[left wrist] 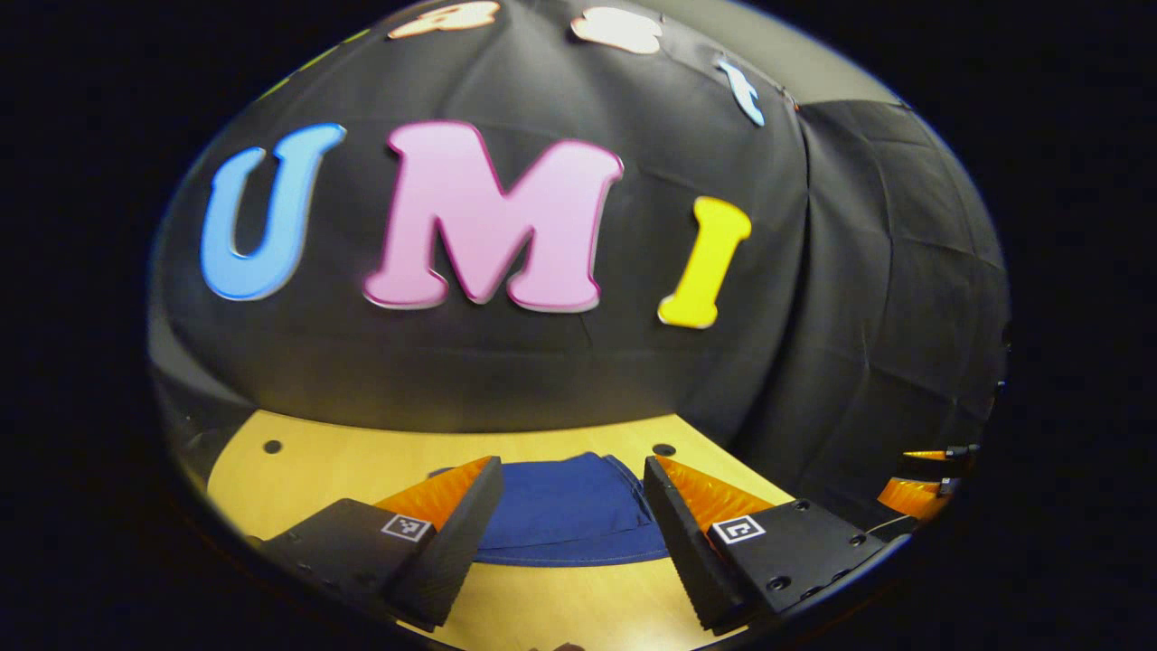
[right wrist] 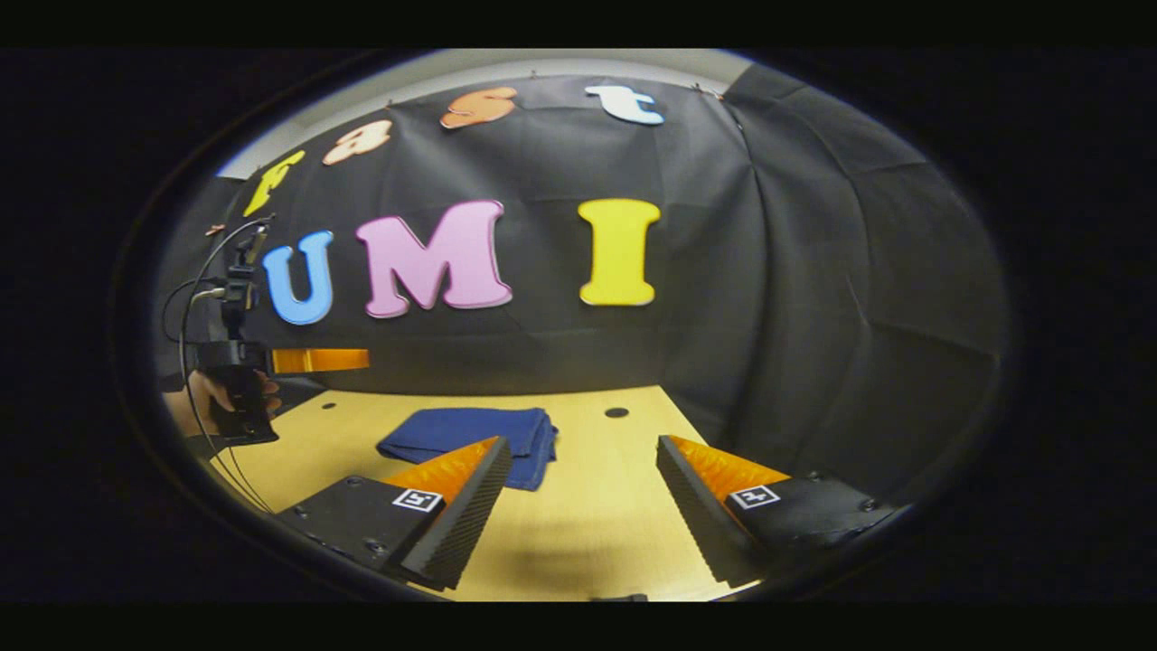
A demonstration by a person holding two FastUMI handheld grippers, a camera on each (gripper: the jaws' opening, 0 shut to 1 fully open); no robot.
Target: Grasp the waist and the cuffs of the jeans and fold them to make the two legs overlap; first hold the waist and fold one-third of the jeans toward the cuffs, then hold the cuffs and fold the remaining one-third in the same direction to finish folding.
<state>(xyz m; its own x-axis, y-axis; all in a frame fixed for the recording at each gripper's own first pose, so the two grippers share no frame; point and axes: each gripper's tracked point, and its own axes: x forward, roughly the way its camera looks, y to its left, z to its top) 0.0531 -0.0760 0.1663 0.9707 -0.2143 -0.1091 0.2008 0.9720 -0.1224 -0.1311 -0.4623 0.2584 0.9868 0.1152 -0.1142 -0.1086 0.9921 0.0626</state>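
— Where are the jeans (right wrist: pixel 470 441)?

— Folded into a compact bundle on the wooden table (right wrist: pixel 587 506), near the back wall, ahead of my fingers.

— Your left gripper (left wrist: pixel 571 533)?

— Fingers spread apart, holding nothing; the jeans lie just past the tips.

— And the right gripper (right wrist: pixel 578 506)?

— Also wide apart and empty, raised, I think, above bare table, to the right of the jeans.

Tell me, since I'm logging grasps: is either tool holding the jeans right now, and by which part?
Nothing is held. Both the left tool and the right tool are open and empty, and the jeans lie folded on the table.
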